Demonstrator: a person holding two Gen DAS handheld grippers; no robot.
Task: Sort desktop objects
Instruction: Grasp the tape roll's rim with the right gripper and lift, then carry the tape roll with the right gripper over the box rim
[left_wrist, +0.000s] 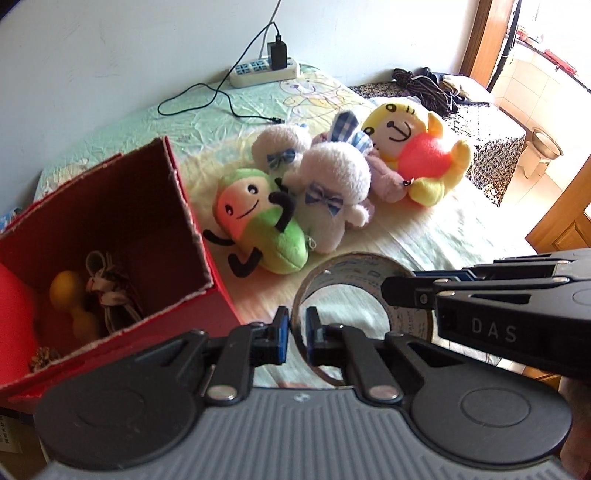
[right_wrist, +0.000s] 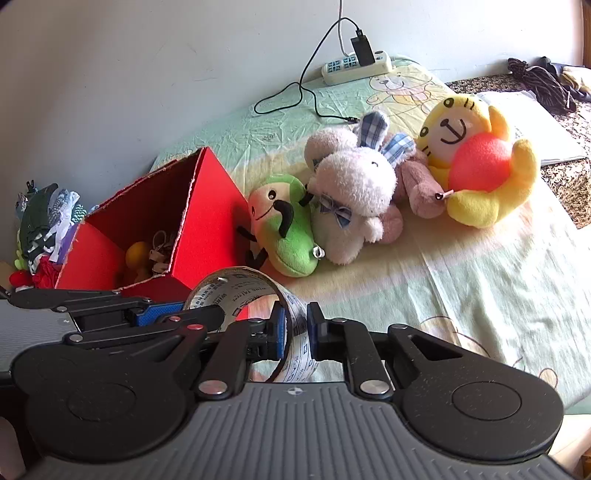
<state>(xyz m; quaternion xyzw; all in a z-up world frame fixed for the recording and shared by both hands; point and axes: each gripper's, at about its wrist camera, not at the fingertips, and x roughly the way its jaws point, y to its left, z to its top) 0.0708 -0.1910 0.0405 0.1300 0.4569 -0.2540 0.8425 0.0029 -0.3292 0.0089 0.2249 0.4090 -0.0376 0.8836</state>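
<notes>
Both my grippers are on the tape roll at once: left gripper nearly closed, its pads pinching the roll's near wall, right gripper doing the same on the opposite side. The roll hangs above the bedsheet, just beside the red box, plush toys lined up behind

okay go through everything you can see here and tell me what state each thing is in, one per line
Tape roll: held upright off the bed, gripped on opposite sides.
Left tongs: shut on the roll's wall.
Right tongs: shut on the roll's wall.
Red box: open, tilted, small items inside.
Charger: plugged into the power strip.
Charger cable: far end loose on the sheet.
</notes>
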